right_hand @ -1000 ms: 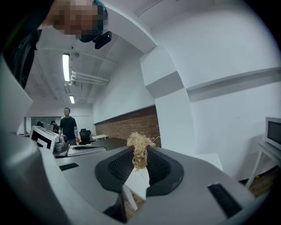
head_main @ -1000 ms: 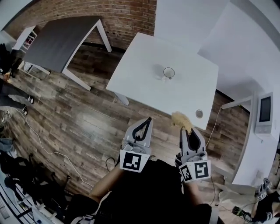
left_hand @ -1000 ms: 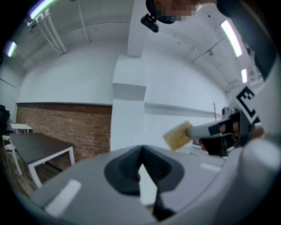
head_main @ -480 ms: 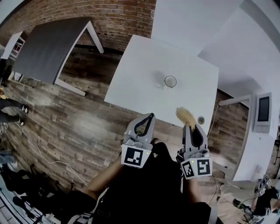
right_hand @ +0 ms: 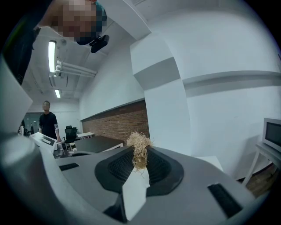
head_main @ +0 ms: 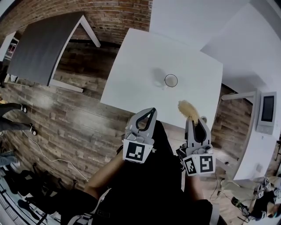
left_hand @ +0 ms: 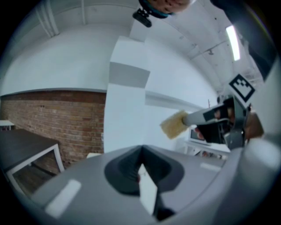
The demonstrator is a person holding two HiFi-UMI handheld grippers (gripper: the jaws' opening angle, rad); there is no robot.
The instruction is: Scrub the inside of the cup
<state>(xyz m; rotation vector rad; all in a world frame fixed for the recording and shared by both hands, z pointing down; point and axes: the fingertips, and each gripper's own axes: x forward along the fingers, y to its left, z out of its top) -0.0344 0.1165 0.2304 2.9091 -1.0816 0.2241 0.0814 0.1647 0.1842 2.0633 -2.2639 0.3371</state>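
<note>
A clear cup stands upright near the middle of the white table in the head view. My left gripper is held over the table's near edge, shut with nothing in it; its jaws meet, pointing up at the wall. My right gripper is shut on a straw-coloured scrubber, whose tuft sticks out past the tips. The left gripper view also catches that scrubber off to its right. Both grippers are well short of the cup.
A dark grey table stands at the left by a brick wall. A screen on a white stand is at the right. A small round cap sits at the table's near edge. A person stands far off.
The table and cup have drawn nearer in the head view. Both grippers have come up to the table's near edge, still shut, the right one still holding the scrubber.
</note>
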